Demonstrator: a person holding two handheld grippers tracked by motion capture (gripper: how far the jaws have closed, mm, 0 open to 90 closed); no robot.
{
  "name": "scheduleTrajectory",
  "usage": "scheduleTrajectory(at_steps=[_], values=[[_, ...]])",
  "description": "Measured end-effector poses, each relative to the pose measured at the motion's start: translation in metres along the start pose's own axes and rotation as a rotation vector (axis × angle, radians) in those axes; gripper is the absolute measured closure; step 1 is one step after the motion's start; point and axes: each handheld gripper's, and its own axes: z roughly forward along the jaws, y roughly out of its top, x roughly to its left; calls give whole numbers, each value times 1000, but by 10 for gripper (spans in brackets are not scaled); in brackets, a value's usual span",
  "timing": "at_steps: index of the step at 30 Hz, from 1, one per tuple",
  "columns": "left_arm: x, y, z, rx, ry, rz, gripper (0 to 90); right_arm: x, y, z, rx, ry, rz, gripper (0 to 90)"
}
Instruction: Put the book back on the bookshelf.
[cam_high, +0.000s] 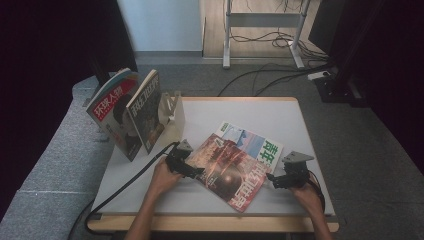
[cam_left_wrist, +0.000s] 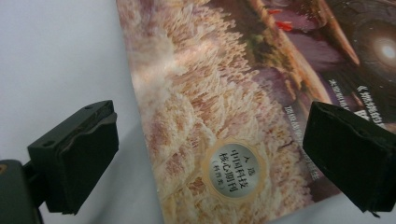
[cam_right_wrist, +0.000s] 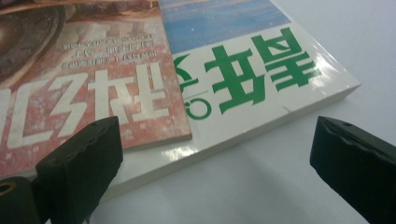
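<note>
Both tongs gape empty beside the glossy reddish magazine (cam_high: 231, 169) with white lettering.

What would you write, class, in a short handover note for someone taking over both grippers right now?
Left gripper: open, at the left edge of the red magazine, fingers either side of that edge, nothing held.
Right gripper: open, at the right side of the stack, beside the white magazine with green lettering, nothing held.
Things: the red magazine lies on top of the white one, both flat on the table. Two more magazines stand in the holder at the table's far left corner.
Done: two seem filed.
Left: probably grasp the red magazine, stand it in the holder, then the white one.
</note>
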Motion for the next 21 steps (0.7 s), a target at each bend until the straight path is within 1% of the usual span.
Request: scheduleTrajectory(at_steps=[2,3,4,8,12,13,16,18,20,21], values=[[-1,-1,3,1,-28,-8,35,1,-1,0,1,-1,-1,23],[-2,-1,3,-3,-37,-8,36,1,-2,1,2,-4,-1,23],[-3,-1,4,-4,-36,-3,42,1,-1,1,5,-7,-4,24],[-5,-1,4,0,-29,-16,35,2,-1,5,8,-19,-3,3],[-8,-2,4,5,-14,-18,31,-1,0,6,10,-8,12,0],[-9,-2,5,8,-4,-13,29,-1,0,7,11,-5,16,0],[-12,-2,4,15,7,-15,26,-2,3,7,11,-7,20,0],[-15,-3,3,24,12,-12,16,-3,4,8,7,-9,24,0],[-17,-3,3,31,11,-10,12,-4,6,11,-10,-22,26,9],[-18,-3,3,35,11,-8,10,-4,8,13,-13,-17,32,9]])
